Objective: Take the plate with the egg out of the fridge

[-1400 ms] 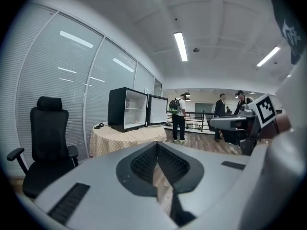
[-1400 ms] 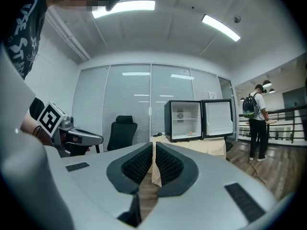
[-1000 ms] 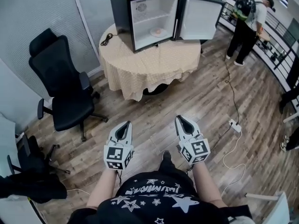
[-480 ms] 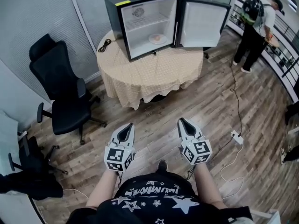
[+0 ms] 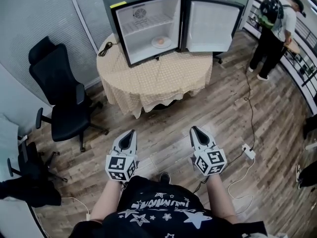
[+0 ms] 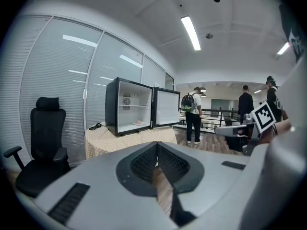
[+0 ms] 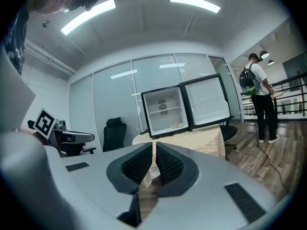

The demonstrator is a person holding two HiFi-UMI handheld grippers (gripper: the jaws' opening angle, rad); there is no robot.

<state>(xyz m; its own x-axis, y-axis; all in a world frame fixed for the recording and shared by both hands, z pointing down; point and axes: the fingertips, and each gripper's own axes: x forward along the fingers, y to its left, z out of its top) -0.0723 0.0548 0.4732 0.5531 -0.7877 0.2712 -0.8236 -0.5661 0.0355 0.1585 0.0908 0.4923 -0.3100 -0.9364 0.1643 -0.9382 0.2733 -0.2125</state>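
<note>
Head view shows the open black mini fridge [image 5: 141,21] on the round beige-clothed bench [image 5: 158,78] drawn nearer; its white plate with the egg [image 5: 161,42] stays inside, well beyond left gripper [image 5: 130,133] and right gripper [image 5: 194,130], fingers together, empty.

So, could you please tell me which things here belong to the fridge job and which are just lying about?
Job in hand: fridge, door open; plate inside it; egg on the plate; left gripper and right gripper, both shut and empty.

Lying about: office chair; power strip on the floor; person with a backpack.
</note>
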